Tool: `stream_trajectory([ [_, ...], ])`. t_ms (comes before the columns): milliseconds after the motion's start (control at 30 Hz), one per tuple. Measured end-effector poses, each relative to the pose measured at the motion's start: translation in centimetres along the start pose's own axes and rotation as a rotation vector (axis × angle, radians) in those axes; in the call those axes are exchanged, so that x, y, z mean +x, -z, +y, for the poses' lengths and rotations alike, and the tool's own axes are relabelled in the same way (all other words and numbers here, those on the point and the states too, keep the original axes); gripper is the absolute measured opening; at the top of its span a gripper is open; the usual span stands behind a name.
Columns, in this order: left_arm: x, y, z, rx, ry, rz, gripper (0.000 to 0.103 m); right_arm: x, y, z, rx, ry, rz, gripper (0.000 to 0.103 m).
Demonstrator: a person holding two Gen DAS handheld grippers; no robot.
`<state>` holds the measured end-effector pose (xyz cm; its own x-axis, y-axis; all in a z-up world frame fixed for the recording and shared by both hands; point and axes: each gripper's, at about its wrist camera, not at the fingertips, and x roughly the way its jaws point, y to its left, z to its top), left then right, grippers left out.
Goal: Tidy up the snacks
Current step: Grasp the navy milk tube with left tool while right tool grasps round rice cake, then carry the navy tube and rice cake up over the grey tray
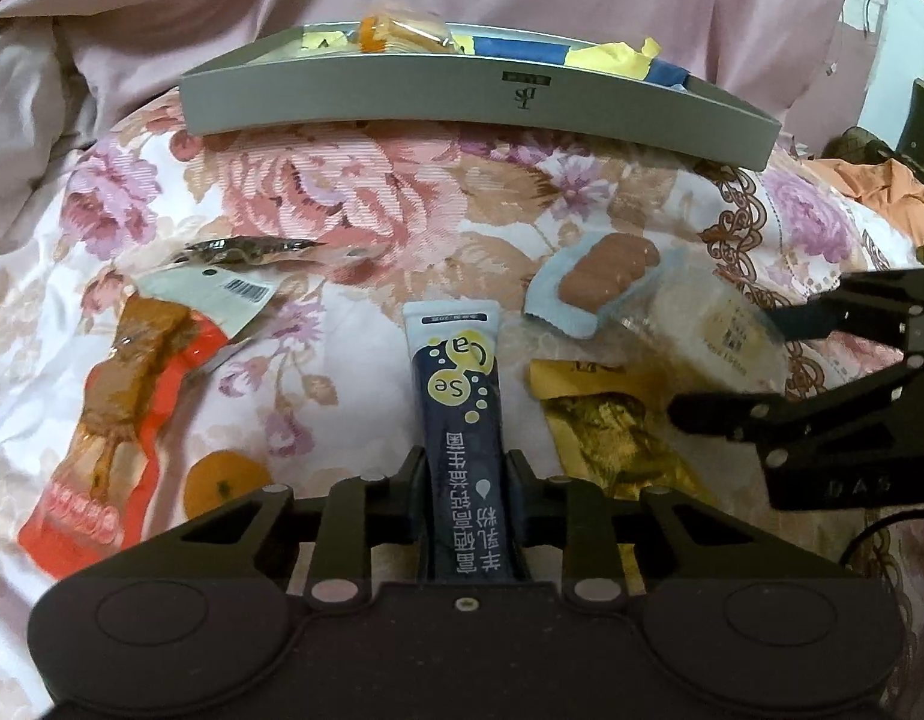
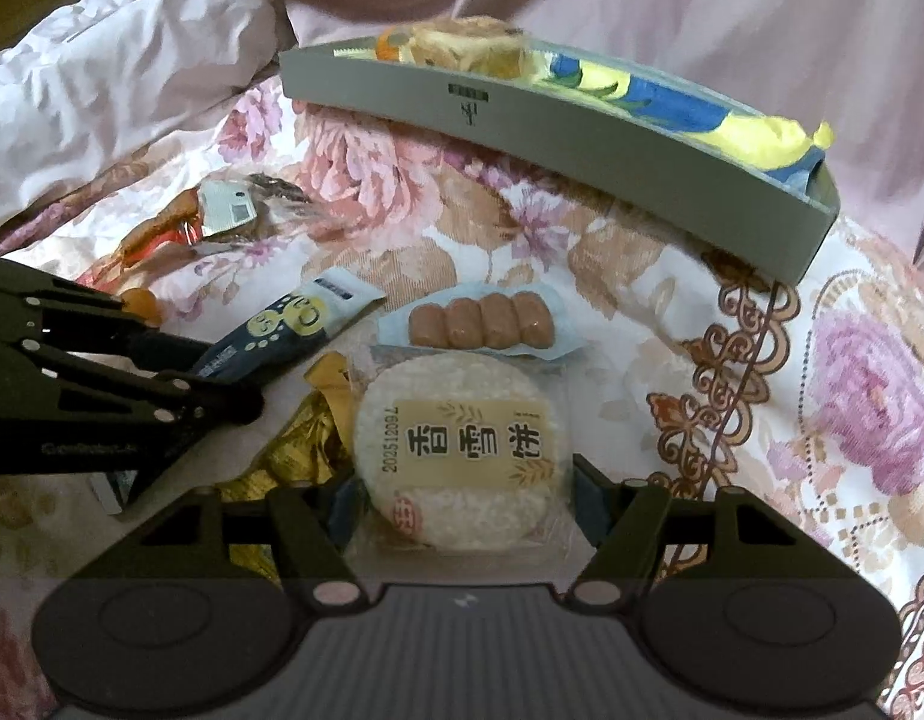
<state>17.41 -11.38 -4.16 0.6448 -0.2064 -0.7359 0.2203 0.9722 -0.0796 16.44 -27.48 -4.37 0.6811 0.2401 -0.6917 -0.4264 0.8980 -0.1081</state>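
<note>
Clamped in the left tool (image 1: 467, 474), the dark powder sachet (image 1: 459, 420) points lengthwise straight at the grey tray (image 1: 462, 102) beyond, while the right tool (image 2: 462, 480), jaws apart, straddles the round rice cracker (image 2: 459, 450) nearer that tray's right end.

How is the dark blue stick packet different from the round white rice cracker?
The stick packet is long, narrow and dark blue with yellow circles; the rice cracker is round, flat and white in clear wrap. The left gripper is shut on the packet; the right gripper straddles the cracker. Both lie on the floral bedspread.
</note>
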Motion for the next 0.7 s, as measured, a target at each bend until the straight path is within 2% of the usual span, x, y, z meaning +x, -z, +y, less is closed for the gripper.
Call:
stream_trajectory([
  [267,-2.4,-0.2,0.3,-0.024,-0.013,-0.065,0.028,-2.1,0.0,0.3,-0.026,0.005,-0.107,0.072],
  [500,-4.9,-2.0,-0.3,-0.063,-0.008,-0.198,0.028,-4.0,-0.2,0.9,-0.056,0.047,-0.246,0.072],
  [700,-6.4,-4.4,-1.4,-0.060,0.007,-0.326,0.028,-5.2,-0.7,0.4,-0.003,0.109,-0.355,0.072],
])
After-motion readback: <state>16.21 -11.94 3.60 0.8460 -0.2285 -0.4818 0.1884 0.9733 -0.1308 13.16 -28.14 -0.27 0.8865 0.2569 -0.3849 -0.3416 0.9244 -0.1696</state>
